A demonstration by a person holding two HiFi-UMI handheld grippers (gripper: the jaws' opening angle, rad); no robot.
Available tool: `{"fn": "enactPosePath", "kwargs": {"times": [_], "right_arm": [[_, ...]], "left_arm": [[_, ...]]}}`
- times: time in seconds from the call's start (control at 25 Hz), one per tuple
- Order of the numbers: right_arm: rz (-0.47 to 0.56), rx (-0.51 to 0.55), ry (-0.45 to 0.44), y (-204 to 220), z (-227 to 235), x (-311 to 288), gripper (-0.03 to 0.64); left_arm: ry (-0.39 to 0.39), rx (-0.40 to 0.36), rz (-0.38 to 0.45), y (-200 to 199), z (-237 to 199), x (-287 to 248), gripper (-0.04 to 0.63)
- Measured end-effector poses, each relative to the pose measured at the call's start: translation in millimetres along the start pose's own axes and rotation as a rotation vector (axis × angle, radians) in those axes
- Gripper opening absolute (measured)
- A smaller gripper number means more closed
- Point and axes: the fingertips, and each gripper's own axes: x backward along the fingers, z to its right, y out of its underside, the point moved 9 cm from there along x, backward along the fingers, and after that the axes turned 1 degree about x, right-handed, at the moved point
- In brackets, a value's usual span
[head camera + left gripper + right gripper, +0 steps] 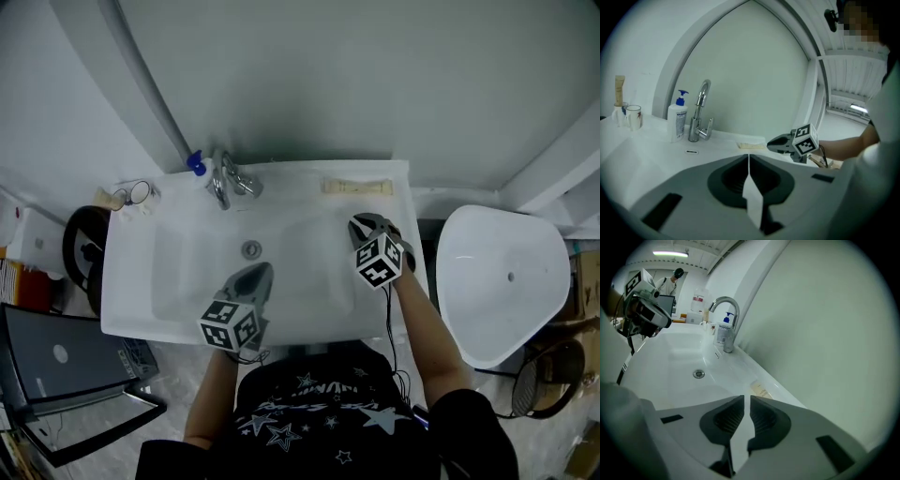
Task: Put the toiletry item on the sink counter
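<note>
While the toiletry item (357,187), a flat cream-coloured strip, is lying on the counter (286,174) along the back rim, to the right of the faucet (225,180), nothing is touching it. The right gripper (361,223) is hovering near it, over the right part of the basin. Its jaws are standing with only a narrow gap, and nothing is sitting between them. The left gripper (263,272) is hanging over the front of the basin, close to the drain (250,248). Its jaws are meeting each other and are holding nothing. A soap bottle with a blue pump (196,164) is standing just beside the faucet on its left. Some cups (139,194) are standing at the far left corner of the counter.
</note>
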Motion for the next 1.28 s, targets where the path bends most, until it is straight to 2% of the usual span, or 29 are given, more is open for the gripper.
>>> {"fn": "enactPosePath", "kwargs": {"times": [0.04,0.16,0.44,0.56,0.88,1.28], "right_arm": [[-0.003,-0.022,0.006,1,-8,6,0.037],[-0.011,-0.087,0.022,3,-33,24,0.017],[0.052,-0.259,0.065,8,-76,62,0.014],[0.08,-0.285,0.075,6,-83,72,0.014],[0.119,-0.275,0.027,5,-95,83,0.014],[0.179,-0.291,-0.067,25,-121,116,0.014]], "left_arm": [[0.018,-0.007,-0.003,1,0,2,0.02],[0.078,-0.023,-0.017,5,0,7,0.02],[0.188,-0.05,-0.071,20,1,9,0.02],[0.209,-0.042,-0.066,22,4,10,0.02],[0.185,-0.028,-0.036,26,19,18,0.02],[0.11,-0.034,-0.022,47,66,52,0.02]]}}
